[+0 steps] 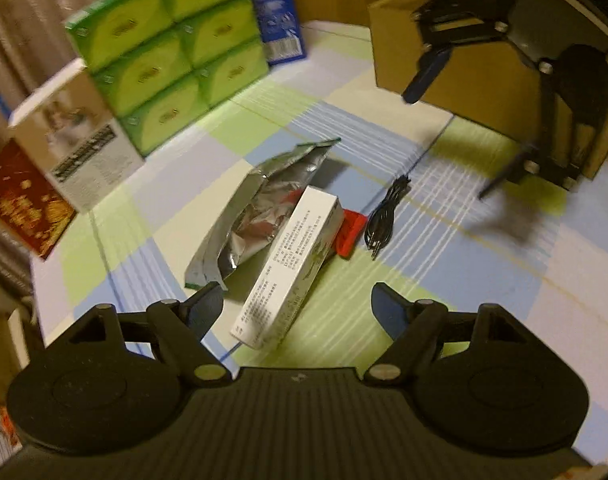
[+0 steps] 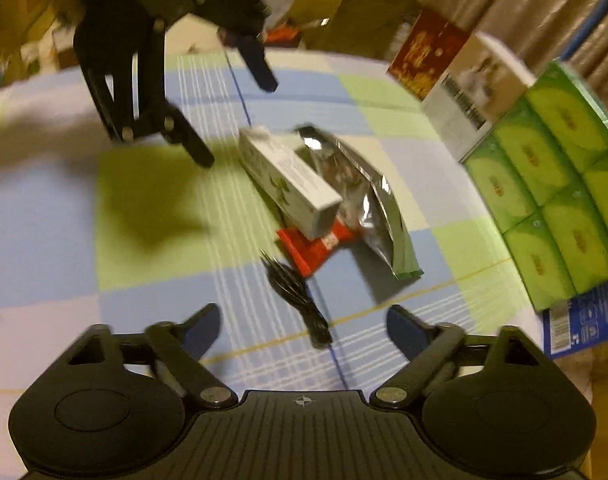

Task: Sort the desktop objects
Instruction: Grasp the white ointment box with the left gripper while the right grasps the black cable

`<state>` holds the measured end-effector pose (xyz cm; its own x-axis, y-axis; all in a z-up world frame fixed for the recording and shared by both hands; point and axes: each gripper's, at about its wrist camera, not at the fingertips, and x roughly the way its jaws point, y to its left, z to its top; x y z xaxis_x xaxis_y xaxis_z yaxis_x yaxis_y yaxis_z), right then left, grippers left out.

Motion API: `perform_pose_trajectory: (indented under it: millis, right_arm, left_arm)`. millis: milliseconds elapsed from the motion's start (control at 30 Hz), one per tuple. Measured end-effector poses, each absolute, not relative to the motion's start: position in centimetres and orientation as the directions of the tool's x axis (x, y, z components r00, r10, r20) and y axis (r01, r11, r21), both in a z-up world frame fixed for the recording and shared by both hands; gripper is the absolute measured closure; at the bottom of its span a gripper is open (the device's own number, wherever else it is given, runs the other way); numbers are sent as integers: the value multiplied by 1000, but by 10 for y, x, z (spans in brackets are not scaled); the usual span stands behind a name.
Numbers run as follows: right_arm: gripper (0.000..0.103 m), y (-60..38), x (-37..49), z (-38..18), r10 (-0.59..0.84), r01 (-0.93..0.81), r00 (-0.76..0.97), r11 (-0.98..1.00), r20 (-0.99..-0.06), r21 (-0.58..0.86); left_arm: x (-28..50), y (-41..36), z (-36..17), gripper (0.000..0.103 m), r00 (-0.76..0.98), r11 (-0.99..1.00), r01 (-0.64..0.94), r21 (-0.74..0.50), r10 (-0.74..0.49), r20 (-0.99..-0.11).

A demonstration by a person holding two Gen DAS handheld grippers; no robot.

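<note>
A long white box (image 1: 291, 264) (image 2: 287, 176) lies on the checked tablecloth, resting across a crumpled silver foil pouch (image 1: 259, 204) (image 2: 368, 200) and a small red packet (image 1: 350, 232) (image 2: 308, 248). Beside the packet lies a coiled black cable (image 1: 384, 216) (image 2: 291, 288). My left gripper (image 1: 297, 304) (image 2: 237, 124) hovers open just short of the white box's near end, holding nothing. My right gripper (image 2: 304, 316) (image 1: 448, 144) is open and empty too, above the table on the cable's side, with the cable right in front of its fingers.
A stack of green tissue packs (image 1: 163, 60) (image 2: 552, 200) stands along the table edge with a blue box (image 1: 275, 12), a white picture box (image 1: 71, 140) and a red box (image 1: 19, 200). A cardboard box (image 1: 444, 60) stands behind my right gripper.
</note>
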<state>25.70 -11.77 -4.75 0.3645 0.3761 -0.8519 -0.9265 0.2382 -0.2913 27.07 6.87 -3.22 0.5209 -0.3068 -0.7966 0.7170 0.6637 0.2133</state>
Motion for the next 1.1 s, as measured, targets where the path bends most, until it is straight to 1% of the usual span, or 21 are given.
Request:
perform_pose_trajectory:
  millis: [100, 233, 300, 433, 567, 633, 667, 733, 800, 867, 933, 967, 1000, 1033, 1100]
  right_arm:
    - [30, -114, 269, -62, 336, -939, 336, 196, -880, -284]
    - [30, -108, 278, -81, 288, -951, 307, 136, -907, -279]
    - [32, -105, 283, -88, 280, -955, 295, 123, -914, -270]
    - [38, -98, 292, -95, 289, -960, 276, 131, -917, -248]
    - [51, -90, 298, -101, 290, -966, 257, 117, -922, -233]
    - [54, -88, 303, -101, 304, -967, 248, 129, -920, -218]
    - [57, -87, 304, -101, 309, -969, 241, 138, -920, -207]
    - [61, -84, 309, -101, 318, -970, 226, 160, -921, -183]
    - [71, -83, 312, -101, 319, -971, 207, 185, -925, -154]
    - [75, -82, 312, -100, 316, -969, 192, 209, -929, -129]
    - [80, -83, 310, -98, 304, -967, 185, 224, -935, -118]
    - [89, -85, 305, -97, 296, -965, 189, 232, -936, -121]
    - [94, -86, 304, -96, 287, -964, 180, 243, -941, -111]
    - [94, -87, 302, -95, 286, -962, 169, 254, -943, -95]
    - [95, -91, 295, -94, 278, -956, 158, 285, -947, -76]
  left_arm:
    - [284, 65, -46, 32, 485, 621, 753, 220, -298, -822]
    - [295, 60, -61, 37, 462, 583, 778, 235, -277, -842]
    - [299, 59, -66, 46, 445, 569, 790, 227, -278, -851]
    - [304, 57, -72, 49, 429, 546, 807, 224, -283, -858]
    - [308, 55, -75, 53, 416, 541, 813, 214, -283, -864]
    - [310, 55, -76, 59, 406, 548, 812, 201, -283, -869]
    - [310, 54, -76, 63, 402, 549, 813, 196, -285, -870]
    - [310, 53, -77, 66, 390, 551, 815, 177, -296, -872]
    - [310, 51, -78, 70, 377, 558, 814, 161, -297, -877]
    - [307, 49, -78, 69, 375, 562, 811, 161, -290, -881]
    - [306, 48, -77, 70, 360, 579, 804, 134, -295, -885]
    - [304, 47, -76, 72, 355, 589, 799, 122, -297, -887]
    - [301, 46, -75, 73, 349, 597, 794, 112, -297, -889]
    - [298, 45, -75, 74, 345, 606, 789, 106, -294, -891]
    - [290, 41, -75, 78, 331, 627, 775, 84, -289, -898]
